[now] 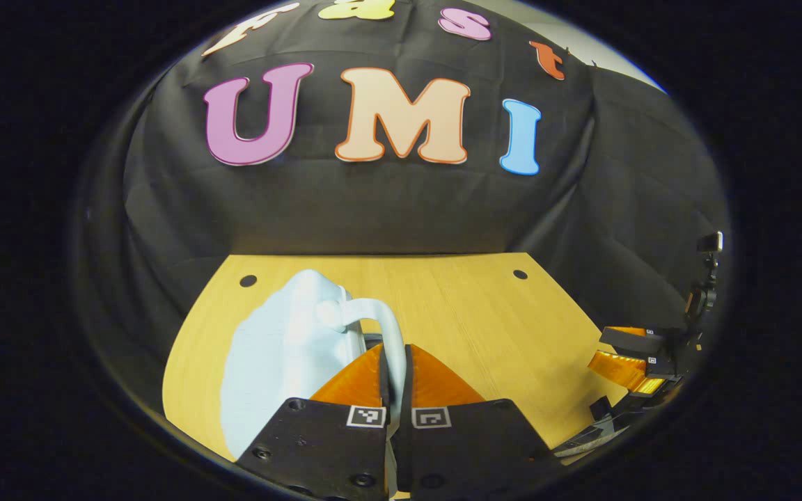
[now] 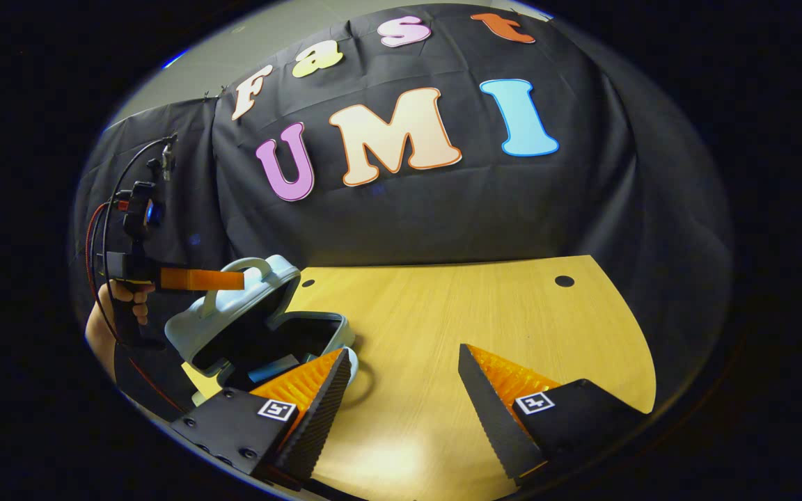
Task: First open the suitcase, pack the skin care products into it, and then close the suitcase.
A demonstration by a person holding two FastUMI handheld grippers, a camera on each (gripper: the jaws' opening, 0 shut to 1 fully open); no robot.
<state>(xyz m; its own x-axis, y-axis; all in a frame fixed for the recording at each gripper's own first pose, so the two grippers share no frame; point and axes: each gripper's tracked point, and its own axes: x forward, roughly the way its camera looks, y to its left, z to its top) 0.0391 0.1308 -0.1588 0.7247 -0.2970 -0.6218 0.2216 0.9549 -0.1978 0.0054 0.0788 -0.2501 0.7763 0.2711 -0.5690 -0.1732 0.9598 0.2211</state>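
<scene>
A pale blue suitcase point(image 2: 248, 316) sits half open at the bench's point(image 2: 443, 334) left edge. The left gripper's point(image 1: 395, 379) jaws pinch its lid handle point(image 1: 380, 327); the right gripper point(image 2: 401, 390) hangs wide open, empty. If the handle slips, the lid could slam.

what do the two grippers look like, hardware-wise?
Both match: black finger bases with square black-and-white markers, and orange ribbed wedge pads, as on the left gripper and right gripper. Seen from the right gripper view, the left one carries a black handle with black and red cables.
</scene>
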